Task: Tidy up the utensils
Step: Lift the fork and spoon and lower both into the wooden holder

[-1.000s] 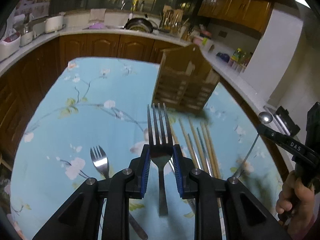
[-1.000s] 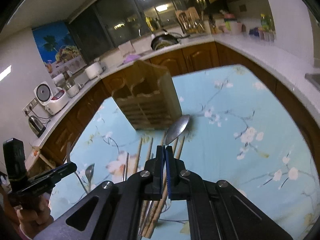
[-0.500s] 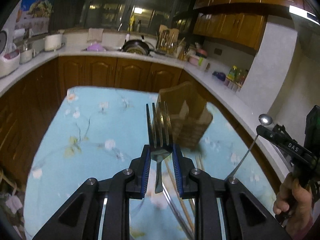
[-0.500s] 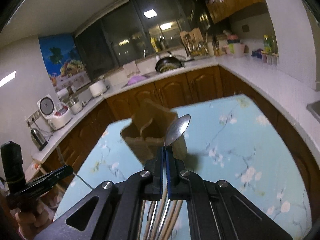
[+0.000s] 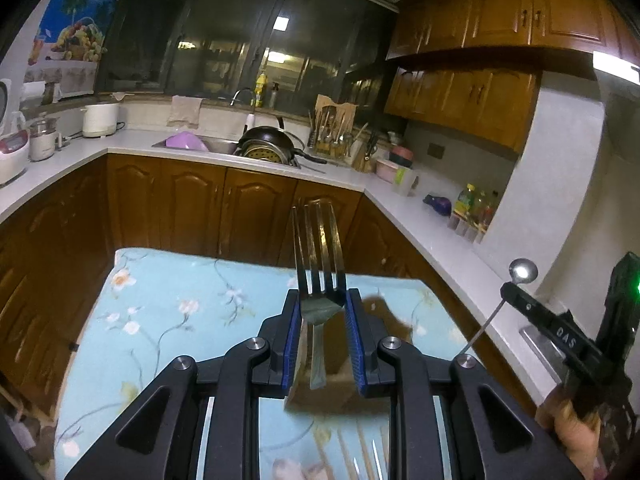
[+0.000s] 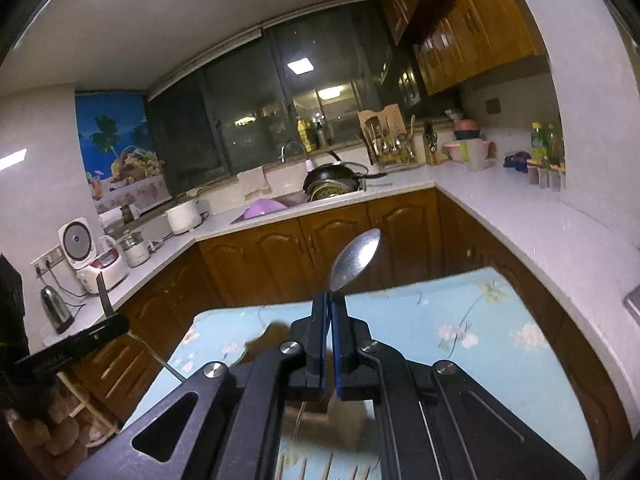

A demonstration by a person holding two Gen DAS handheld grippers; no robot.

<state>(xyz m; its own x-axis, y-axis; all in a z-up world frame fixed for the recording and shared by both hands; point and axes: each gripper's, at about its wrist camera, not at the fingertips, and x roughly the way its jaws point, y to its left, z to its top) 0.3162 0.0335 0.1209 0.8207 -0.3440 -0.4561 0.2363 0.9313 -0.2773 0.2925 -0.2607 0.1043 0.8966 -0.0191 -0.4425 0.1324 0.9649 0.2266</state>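
Steel, polished: we log one fork [image 5: 319, 256], four tines pointing up and away, its neck pinched between the blue ribbed pads of the left gripper [image 5: 320, 312]; the handle hangs down between the jaws, clear of the table [image 5: 168, 312].

Steel, same finish: one spoon [image 6: 355, 260], oval bowl tilted up to the right, its stem clamped in the right gripper [image 6: 330, 316], whose jaws are pressed together on it with almost no gap.

Beneath both grippers we note a brown wooden utensil holder [image 5: 332, 384], blurred and largely hidden behind the jaws, so we cannot make out its compartments. It stands on the table, which wears a pale blue cloth printed with white blossoms and thin branches. Further utensils [image 5: 360, 456] lie on the cloth at the near edge, long and thin, too blurred to sort.

Surroundings: dark brown panelled cabinets [image 5: 192, 204] under a white L-shaped counter [image 5: 432, 232]; a black pan [image 5: 268, 142] at the sink; a lilac bowl [image 5: 186, 141]; a second wooden rack [image 5: 334, 128] crowded with cutlery; a white rice cooker [image 6: 84, 252]; dark glazed windows [image 5: 224, 36] above.

In the left view the other hand's gripper shows at the right edge, spoon raised.
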